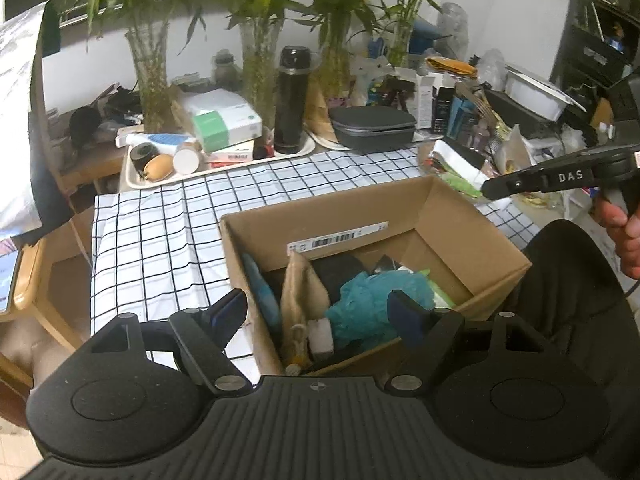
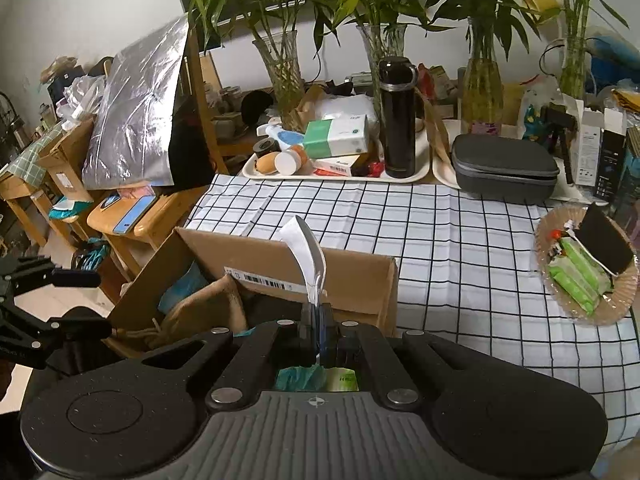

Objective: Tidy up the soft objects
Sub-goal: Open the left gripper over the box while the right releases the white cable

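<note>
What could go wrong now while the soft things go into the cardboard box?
The right claw pinches only the end of a thin white strip, so it may slip out. The cardboard box sits at the table edge and already looks full; a push from the open left claw could shift it.

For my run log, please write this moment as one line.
left hand-held gripper: open, above cardboard box | right hand-held gripper: shut on white strip

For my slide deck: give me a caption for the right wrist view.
Right tongs shut on a white strip above the cardboard box.
</note>
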Demonstrator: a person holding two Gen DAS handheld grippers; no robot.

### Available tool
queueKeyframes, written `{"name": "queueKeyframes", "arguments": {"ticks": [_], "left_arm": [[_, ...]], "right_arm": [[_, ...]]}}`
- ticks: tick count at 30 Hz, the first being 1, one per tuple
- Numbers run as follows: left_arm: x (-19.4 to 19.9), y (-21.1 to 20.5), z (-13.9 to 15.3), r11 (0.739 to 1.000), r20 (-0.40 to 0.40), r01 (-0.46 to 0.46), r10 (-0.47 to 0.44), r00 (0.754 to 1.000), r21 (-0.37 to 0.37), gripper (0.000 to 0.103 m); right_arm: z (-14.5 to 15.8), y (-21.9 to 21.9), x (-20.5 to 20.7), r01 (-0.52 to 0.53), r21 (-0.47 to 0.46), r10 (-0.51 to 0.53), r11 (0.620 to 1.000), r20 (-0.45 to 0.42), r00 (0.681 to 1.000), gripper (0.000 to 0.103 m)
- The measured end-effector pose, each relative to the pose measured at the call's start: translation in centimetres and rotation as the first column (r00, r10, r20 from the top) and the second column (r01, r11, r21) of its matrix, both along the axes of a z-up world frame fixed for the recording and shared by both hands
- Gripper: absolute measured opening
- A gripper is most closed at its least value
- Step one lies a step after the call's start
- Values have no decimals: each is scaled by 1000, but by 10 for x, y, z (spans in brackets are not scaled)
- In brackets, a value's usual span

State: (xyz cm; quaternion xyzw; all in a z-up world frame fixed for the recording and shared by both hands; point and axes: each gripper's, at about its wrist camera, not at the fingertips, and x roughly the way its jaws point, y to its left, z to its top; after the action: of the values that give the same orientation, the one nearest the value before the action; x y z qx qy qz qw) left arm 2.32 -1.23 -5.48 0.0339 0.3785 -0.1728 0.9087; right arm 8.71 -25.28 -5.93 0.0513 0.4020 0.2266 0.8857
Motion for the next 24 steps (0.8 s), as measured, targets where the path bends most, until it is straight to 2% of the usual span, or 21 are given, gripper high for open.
{"name": "queueKeyframes", "arguments": {"ticks": [8,11,12,13,14,15,16,17,24], "left_arm": [[0,6,0,1000,2,-14,14,1000,-8,77],[1,7,0,1000,5,-16,16,1000,-10,77],[2,8,0,1000,5,-19,19,1000,-13,77],[2,8,0,1000,5,-19,19,1000,-14,77],[2,9,0,1000,6,-20,20,1000,-15,77],[2,9,0,1000,7,-21,21,1000,-15,77],[2,9,0,1000,6,-21,21,1000,-15,77],[2,10,0,1000,6,-22,22,1000,-15,77],[5,11,-1,999,1,-35,35,999,-20,77]], "right_arm": [[3,2,6,14,7,-14,1000,-9,1000,4],[-2,7,8,-5,-5,5,1000,-29,1000,9],[-4,10,8,-11,-18,10,1000,-31,999,25],[-5,12,8,-14,-32,13,999,-29,999,54],[-5,14,6,-14,-43,13,999,-18,1000,71],[-5,15,4,-12,-50,12,999,2,1000,94],[-4,16,1,-13,-54,15,998,25,1000,101],[-2,17,-1,-19,-56,21,998,42,999,103],[-3,19,2,-28,-81,32,996,51,998,103]]}}
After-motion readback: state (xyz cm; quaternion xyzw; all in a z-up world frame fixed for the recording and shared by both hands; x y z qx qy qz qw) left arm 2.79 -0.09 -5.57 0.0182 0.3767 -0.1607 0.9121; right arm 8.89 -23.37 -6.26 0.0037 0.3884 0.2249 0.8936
